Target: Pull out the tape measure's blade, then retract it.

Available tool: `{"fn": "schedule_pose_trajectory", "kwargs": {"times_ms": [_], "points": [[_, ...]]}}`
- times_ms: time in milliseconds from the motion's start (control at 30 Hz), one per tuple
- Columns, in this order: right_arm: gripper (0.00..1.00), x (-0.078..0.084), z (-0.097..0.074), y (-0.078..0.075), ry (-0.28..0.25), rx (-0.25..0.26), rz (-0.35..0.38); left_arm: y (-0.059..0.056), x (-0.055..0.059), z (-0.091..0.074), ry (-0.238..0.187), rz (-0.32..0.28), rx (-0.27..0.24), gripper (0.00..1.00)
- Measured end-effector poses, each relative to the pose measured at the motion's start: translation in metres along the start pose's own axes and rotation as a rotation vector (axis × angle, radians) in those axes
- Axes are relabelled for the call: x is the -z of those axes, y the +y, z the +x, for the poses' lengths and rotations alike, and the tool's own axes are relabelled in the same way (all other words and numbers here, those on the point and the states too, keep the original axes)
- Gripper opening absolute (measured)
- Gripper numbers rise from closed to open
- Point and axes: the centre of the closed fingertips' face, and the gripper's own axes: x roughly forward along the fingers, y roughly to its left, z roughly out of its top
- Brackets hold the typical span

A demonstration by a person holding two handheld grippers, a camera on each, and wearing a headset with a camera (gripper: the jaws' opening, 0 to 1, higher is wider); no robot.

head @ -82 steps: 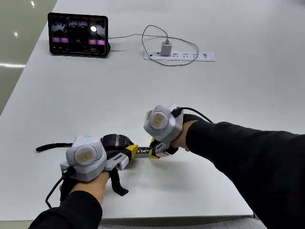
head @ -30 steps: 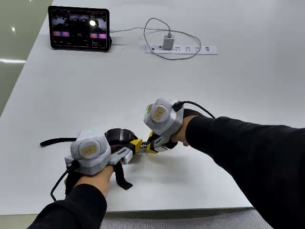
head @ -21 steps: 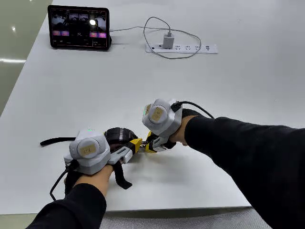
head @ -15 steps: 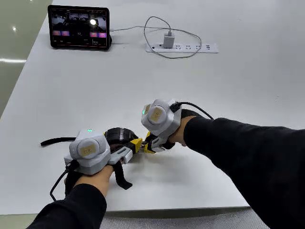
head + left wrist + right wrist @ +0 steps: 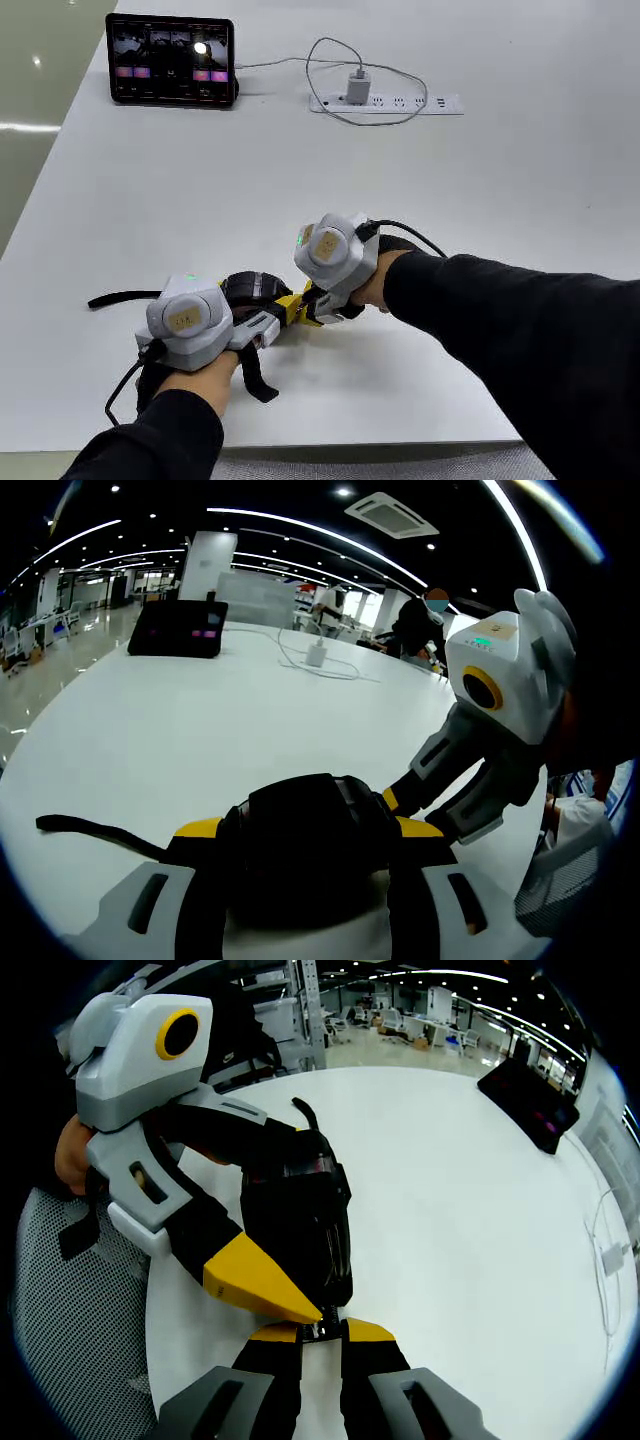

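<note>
here the left gripper (image 5: 310, 828) is closed round the black tape measure (image 5: 298, 1205), pinning its case on the white table (image 5: 420, 190) so it cannot slide when the blade is drawn. the right gripper (image 5: 322, 1334) is nearly shut — pinching what looks like the blade's end hook (image 5: 320, 1326), right at the case mouth. the right gripper view shows that pinch; in the head view the gripper housings cover it.

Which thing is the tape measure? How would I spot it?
Start at the white table's near edge. The tape measure is the round black case clamped in the left tool, its tip pinched by the right tool; it trails a black strap, unlike the tablet and power strip.
</note>
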Motion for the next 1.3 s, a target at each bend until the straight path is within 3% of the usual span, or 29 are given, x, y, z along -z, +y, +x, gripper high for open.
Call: {"fn": "schedule_pose_trajectory", "kwargs": {"times_ms": [800, 900, 1100, 1300], "points": [[0.12, -0.003, 0.002, 0.001, -0.022, 0.005, -0.022, -0.001, 0.000, 0.000, -0.002, 0.016, 0.000, 0.61], [0.12, -0.003, 0.002, 0.001, -0.022, 0.012, -0.021, -0.002, 0.000, 0.000, 0.013, 0.030, -0.013, 0.62], [0.13, -0.002, 0.002, 0.001, -0.014, 0.024, -0.013, 0.000, -0.003, -0.002, 0.040, 0.027, 0.007, 0.61], [0.15, -0.002, -0.003, -0.001, -0.038, 0.050, 0.011, 0.000, -0.012, -0.005, 0.024, 0.030, 0.023, 0.61]]}}
